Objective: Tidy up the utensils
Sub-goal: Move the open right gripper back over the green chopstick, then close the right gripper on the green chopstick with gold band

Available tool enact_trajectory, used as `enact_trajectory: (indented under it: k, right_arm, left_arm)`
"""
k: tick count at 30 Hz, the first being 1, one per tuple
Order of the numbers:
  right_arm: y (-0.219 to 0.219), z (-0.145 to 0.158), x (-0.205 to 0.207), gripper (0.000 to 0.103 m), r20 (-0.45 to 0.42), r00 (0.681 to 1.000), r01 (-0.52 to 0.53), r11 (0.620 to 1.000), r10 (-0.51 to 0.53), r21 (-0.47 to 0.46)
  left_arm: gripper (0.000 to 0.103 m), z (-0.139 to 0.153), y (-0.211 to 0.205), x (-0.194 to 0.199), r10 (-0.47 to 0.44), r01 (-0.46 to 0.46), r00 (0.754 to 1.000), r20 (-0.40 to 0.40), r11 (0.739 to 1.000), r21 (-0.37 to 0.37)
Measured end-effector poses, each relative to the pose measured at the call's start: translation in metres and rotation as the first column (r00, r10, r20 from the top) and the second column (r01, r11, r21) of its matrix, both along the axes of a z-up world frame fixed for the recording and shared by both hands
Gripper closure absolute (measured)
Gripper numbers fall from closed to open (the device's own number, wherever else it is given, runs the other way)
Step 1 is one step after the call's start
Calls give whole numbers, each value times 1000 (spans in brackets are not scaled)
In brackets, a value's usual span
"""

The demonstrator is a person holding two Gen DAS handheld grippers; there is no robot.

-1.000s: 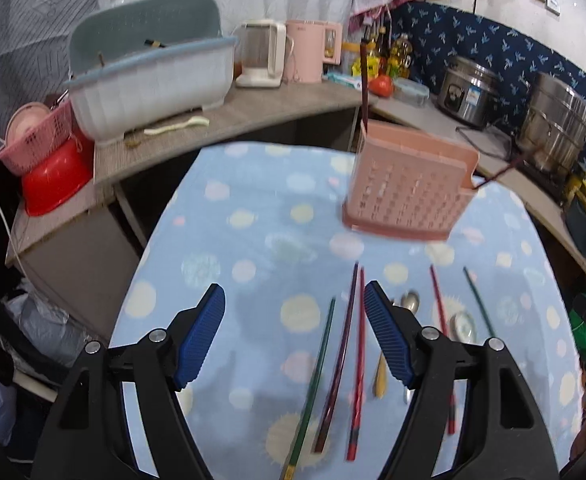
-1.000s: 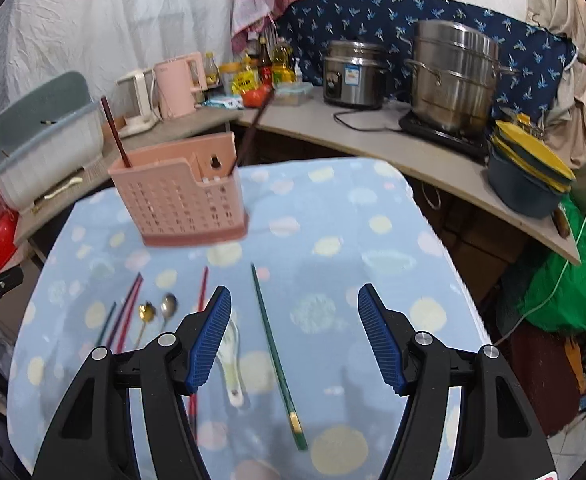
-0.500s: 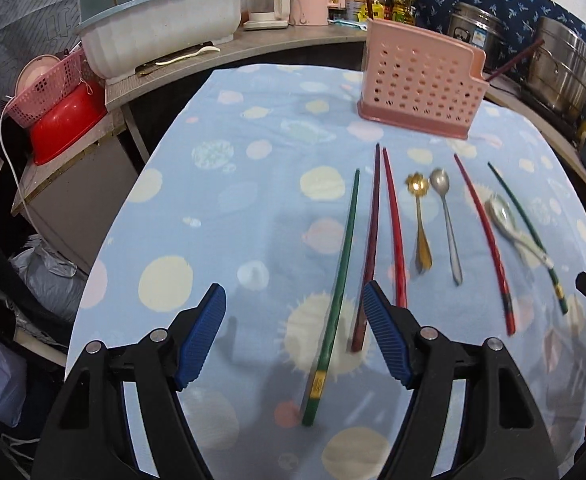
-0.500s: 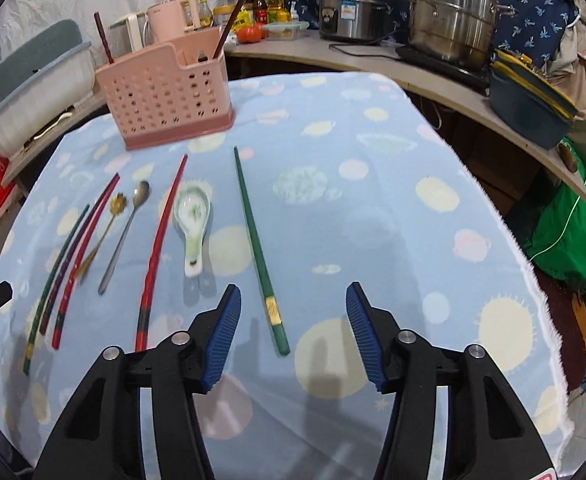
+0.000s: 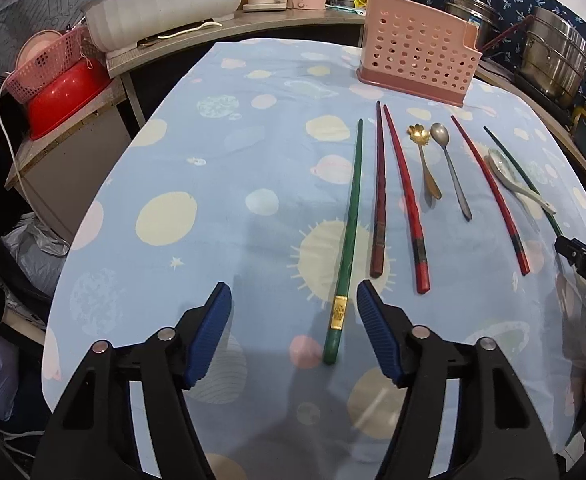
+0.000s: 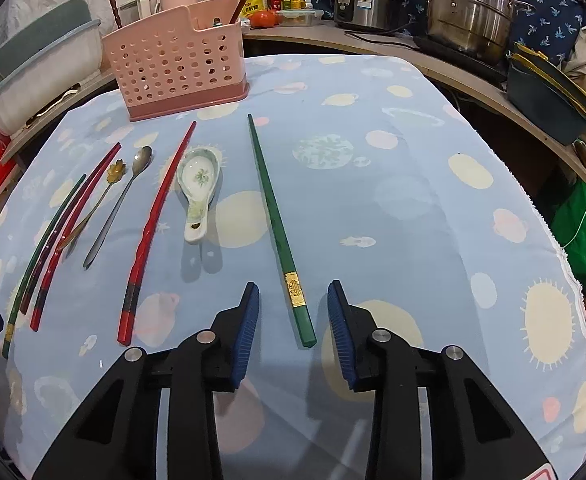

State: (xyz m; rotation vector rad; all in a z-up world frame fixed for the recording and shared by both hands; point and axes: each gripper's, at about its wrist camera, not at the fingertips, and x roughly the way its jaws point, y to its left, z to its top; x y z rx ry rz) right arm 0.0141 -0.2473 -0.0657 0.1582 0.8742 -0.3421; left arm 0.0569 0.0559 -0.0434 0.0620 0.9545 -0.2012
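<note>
Green and banded with gold near its thick end, one chopstick (image 6: 281, 236) lies lengthwise on the blue dotted tablecloth (image 6: 393, 208), its thin tip pointing away toward the pink basket (image 6: 177, 60) and its butt pointing back at the right gripper (image 6: 293, 332). A second green chopstick (image 5: 347, 240) lies the same way at the other end of the row, butt toward the left gripper (image 5: 293, 328), tip toward the basket.

Between them, all running roughly parallel, lie a dark red chopstick (image 5: 379, 192), a red chopstick (image 5: 405, 200), a gold spoon (image 5: 425, 160), a steel spoon (image 5: 451, 172), another red chopstick (image 5: 489, 192) and a white ceramic spoon (image 5: 513, 180) with its bowl toward the basket.

A second ago both views looked across at the basket from higher up; now the cloth fills them and each chopstick butt sits low in the frame, close to the pads. Both pairs of jaws have just been closing, the right more than the left.

The right gripper's jaws straddle the butt of its chopstick, with a gap showing on each side, so nothing is clamped. The left gripper stands wider, with its chopstick's butt inside the gap nearer the right-hand pad, also untouched. Both chopsticks rest flat on the cloth.
</note>
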Motion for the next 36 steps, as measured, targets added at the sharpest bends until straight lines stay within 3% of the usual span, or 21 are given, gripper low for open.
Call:
enact_trajectory:
  k: [10, 21, 36]
  right_arm:
    - [-1, 0, 1, 79, 5, 1000, -2, 1000, 2, 12]
    - [2, -2, 3, 92, 5, 1000, -10, 1000, 10, 16]
    - [9, 8, -21, 96, -16, 1000, -17, 998, 18, 55]
  left_arm:
    - [59, -12, -12, -4, -52, 52, 998, -17, 999, 2]
    - [92, -12, -14, -6, -85, 84, 996, -24, 996, -8]
    - [95, 0, -8, -9, -71, 68, 997, -41, 996, -62]
